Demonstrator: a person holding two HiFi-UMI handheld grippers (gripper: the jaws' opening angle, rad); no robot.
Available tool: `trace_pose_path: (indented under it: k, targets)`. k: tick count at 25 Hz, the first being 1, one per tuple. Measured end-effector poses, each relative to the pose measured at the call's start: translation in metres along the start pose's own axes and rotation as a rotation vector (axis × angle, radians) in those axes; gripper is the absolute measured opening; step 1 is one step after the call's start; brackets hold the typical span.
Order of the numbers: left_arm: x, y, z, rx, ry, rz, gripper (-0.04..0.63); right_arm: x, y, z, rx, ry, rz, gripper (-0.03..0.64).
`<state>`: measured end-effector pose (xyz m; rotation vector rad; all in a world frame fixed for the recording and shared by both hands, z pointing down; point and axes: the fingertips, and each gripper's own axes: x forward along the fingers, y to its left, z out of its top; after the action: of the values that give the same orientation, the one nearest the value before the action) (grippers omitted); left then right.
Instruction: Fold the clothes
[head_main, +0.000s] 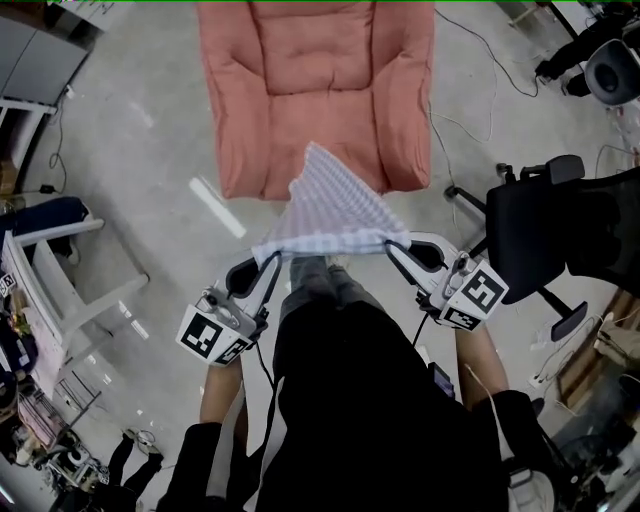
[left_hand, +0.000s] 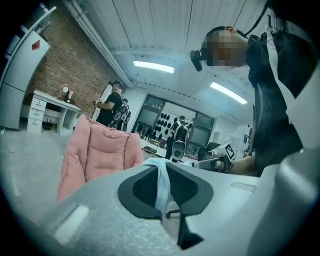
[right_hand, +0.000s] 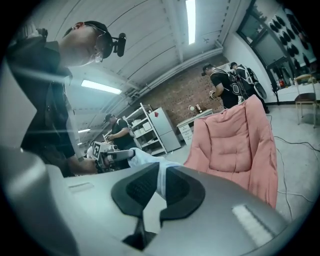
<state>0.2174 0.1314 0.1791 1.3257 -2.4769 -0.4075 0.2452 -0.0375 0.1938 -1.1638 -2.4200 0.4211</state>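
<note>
A pale blue-and-white checked garment (head_main: 330, 210) hangs stretched between my two grippers above the floor, its far corner drooping toward the pink armchair (head_main: 316, 85). My left gripper (head_main: 263, 257) is shut on the garment's left edge; the cloth (left_hand: 162, 186) shows pinched between its dark pads (left_hand: 142, 192). At the garment's right edge my right gripper (head_main: 392, 243) is shut too, with fabric (right_hand: 159, 181) squeezed between its pads (right_hand: 180, 187). Each gripper view shows the other gripper: the right gripper (left_hand: 216, 159) in the left one, the left gripper (right_hand: 111, 155) in the right one.
The pink armchair stands straight ahead on the grey floor. A black office chair (head_main: 560, 230) is close on my right, with cables (head_main: 480, 60) on the floor beyond. A white rack (head_main: 45, 285) stands at left. People (left_hand: 114, 107) stand by desks in the background.
</note>
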Motion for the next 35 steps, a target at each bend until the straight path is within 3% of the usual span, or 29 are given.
trace_pose_path:
  k: [20,25,35]
  targets:
    - [-0.029,-0.019,-0.095,-0.209,0.141,0.013,0.034,-0.019,0.024,-0.103,0.213,0.127,-0.022,0.012]
    - [-0.023,-0.01,-0.106,-0.194,0.177,0.014,0.034,-0.015,0.014,-0.107,0.213,0.129,-0.048,0.012]
    - [0.024,0.049,-0.06,-0.118,0.125,-0.008,0.034,0.029,-0.039,-0.061,0.143,0.088,-0.08,0.012]
